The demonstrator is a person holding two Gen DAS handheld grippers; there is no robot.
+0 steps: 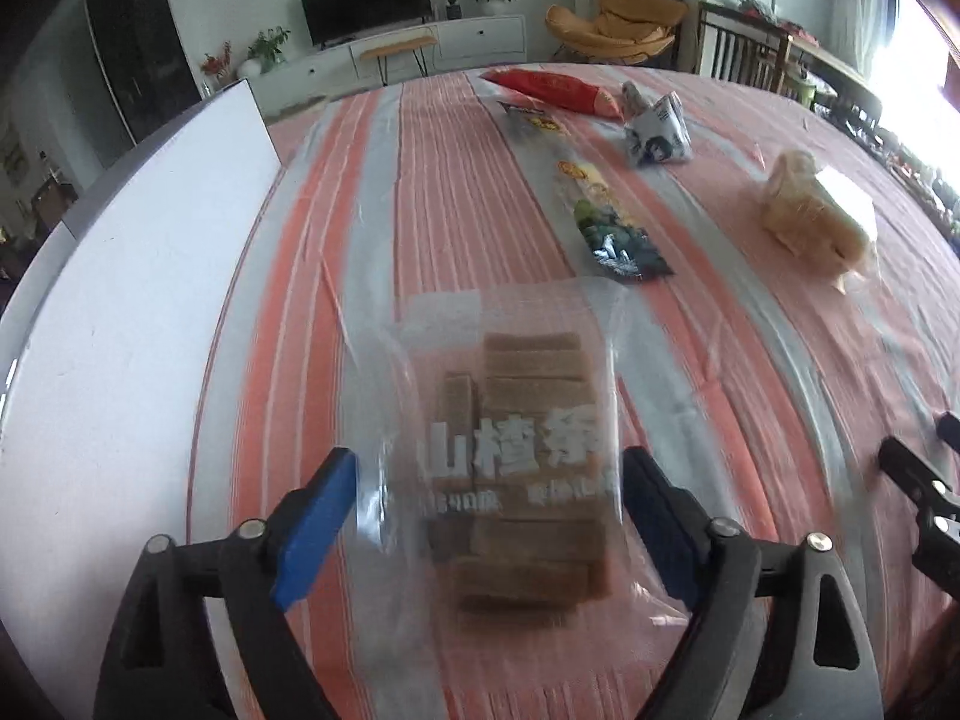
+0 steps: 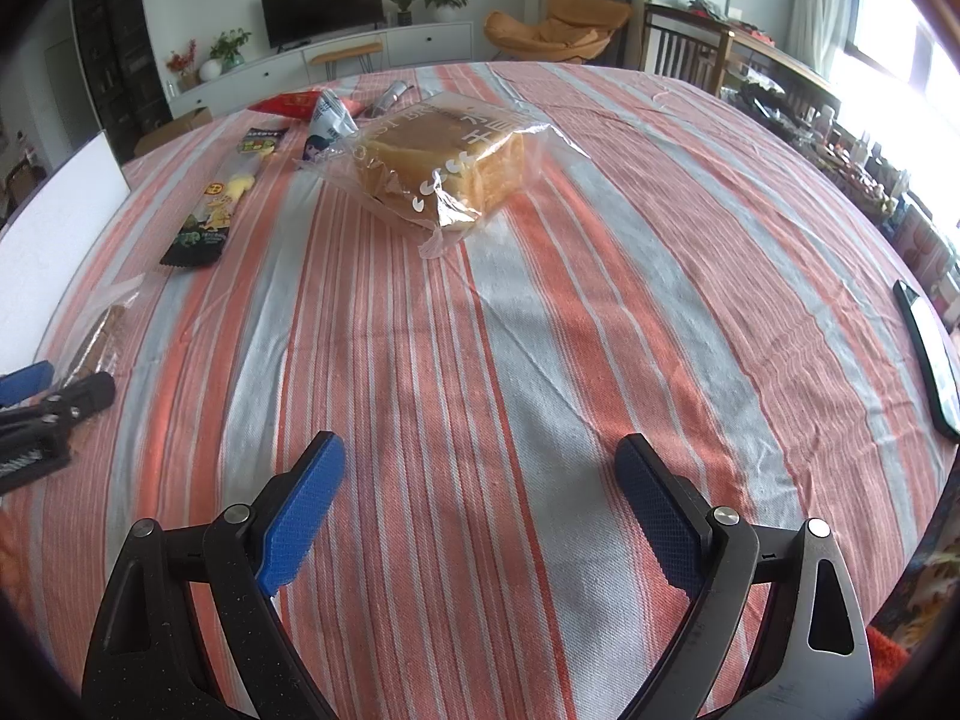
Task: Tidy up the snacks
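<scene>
A clear bag of brown hawthorn bars (image 1: pixel 516 450) with white lettering lies on the striped tablecloth between the blue pads of my left gripper (image 1: pixel 489 516), which is open around it. The bag's edge shows in the right wrist view (image 2: pixel 102 330). My right gripper (image 2: pixel 480 498) is open and empty above bare cloth. A bagged bread loaf (image 2: pixel 438 168) lies ahead of it, also in the left wrist view (image 1: pixel 810 216). A long dinosaur snack pack (image 1: pixel 600 204) (image 2: pixel 219 204), a red packet (image 1: pixel 558 90) (image 2: pixel 294 103) and a white-blue packet (image 1: pixel 657 132) (image 2: pixel 327 123) lie farther back.
A white board (image 1: pixel 120 276) (image 2: pixel 48 228) stands along the table's left side. A black phone (image 2: pixel 930 360) lies near the right edge. My left gripper's fingers (image 2: pixel 36 408) show at the left of the right wrist view. Chairs and a TV cabinet stand beyond the table.
</scene>
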